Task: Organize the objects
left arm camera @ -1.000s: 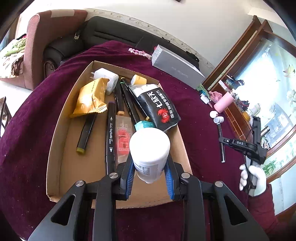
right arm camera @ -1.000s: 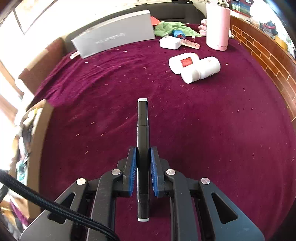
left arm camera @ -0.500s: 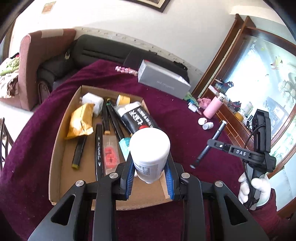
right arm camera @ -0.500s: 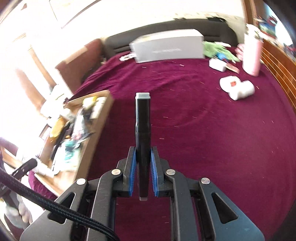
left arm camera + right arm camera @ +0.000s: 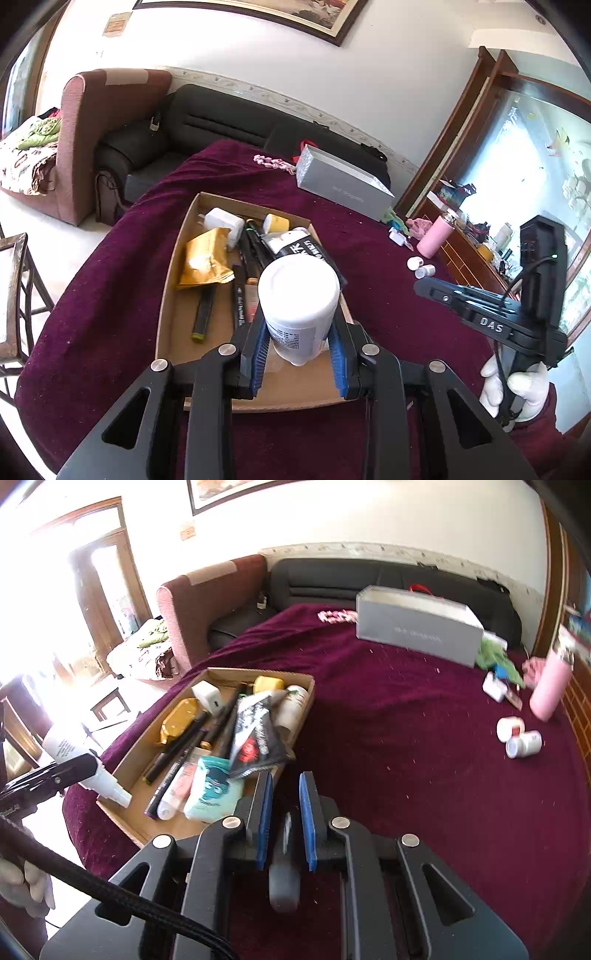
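Left gripper [image 5: 299,354]: clamped on a white bottle [image 5: 298,302], above the box's [image 5: 168,288] near end.
Right gripper [image 5: 286,821]: pads slightly apart; a dark marker [image 5: 283,871], blurred, sits between them; grip cannot be told.
Box: ahead-left of right jaws, holding markers and packets.
Two small bottles [image 5: 519,736]: far right on the cloth [image 5: 424,738].

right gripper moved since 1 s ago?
Yes. The right gripper swung left toward the cardboard tray; the two small white bottles shifted from ahead to far right.

Ahead-left of the right tool [image 5: 286,819], the cardboard tray [image 5: 295,716] is crowded with markers and packets; bare maroon surface [image 5: 406,757] lies ahead-right, up to two white bottles [image 5: 519,736].
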The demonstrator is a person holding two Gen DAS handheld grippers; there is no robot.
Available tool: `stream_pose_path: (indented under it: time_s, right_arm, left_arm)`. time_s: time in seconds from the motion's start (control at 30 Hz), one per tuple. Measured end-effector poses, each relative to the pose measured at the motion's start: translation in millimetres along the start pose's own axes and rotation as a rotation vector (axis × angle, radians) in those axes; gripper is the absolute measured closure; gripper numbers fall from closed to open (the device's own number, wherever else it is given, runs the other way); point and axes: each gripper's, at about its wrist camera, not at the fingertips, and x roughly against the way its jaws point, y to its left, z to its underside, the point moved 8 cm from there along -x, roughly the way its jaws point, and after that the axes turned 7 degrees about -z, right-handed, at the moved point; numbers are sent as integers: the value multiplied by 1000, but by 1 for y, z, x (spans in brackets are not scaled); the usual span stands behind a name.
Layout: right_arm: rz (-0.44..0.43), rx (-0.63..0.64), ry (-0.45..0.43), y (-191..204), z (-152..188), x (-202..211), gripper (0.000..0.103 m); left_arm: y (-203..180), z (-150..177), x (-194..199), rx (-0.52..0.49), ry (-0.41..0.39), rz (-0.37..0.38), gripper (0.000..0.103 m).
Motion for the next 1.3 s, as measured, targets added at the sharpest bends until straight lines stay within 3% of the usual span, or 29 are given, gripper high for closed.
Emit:
stream_pose_path:
  time_s: [0.23,0.37,0.43,0.47,0.53,0.73,0.77,0.8,0.83,0.93,1.07,1.3]
  right_arm:
    - [2,79,2,29,-7,-4,90]
    - [2,27,33,17,-6,-12,86]
    - [16,-37,43,-5,0,-14,65]
    - [23,-63,58,-19,7,-16,43]
    - [41,-81,95,-35,23,-23,39]
    - [78,-27,185,-36,60,-52,40]
    - [104,-1,198,-33,64,-58,49]
    - [126,27,222,-29,69,-64,74]
    - [131,48,248,-25,75,-70,87]
    - [172,114,255,-14,84,-71,90]
    - [157,135,232,-8,84,-59,90]
    - [183,147,149,-5,72,-26,90]
  left_arm:
    - [10,5,-12,24,27,5,78]
    - [5,4,-8,11,21,19,78]
    - [1,4,-7,-9,13,21,78]
    - [0,3,-7,-13,14,24,78]
    - [-3,3,-9,-12,19,33,78]
    - [-8,5,-10,-14,27,35,78]
    - [-8,4,-9,-12,26,33,78]
    - [-7,4,-8,-10,26,31,78]
    - [-7,3,-8,-9,25,29,78]
    - [-6,3,-7,-7,25,25,78]
    - [-8,3,-8,-6,28,24,78]
    - [-12,3,-6,-9,26,24,78]
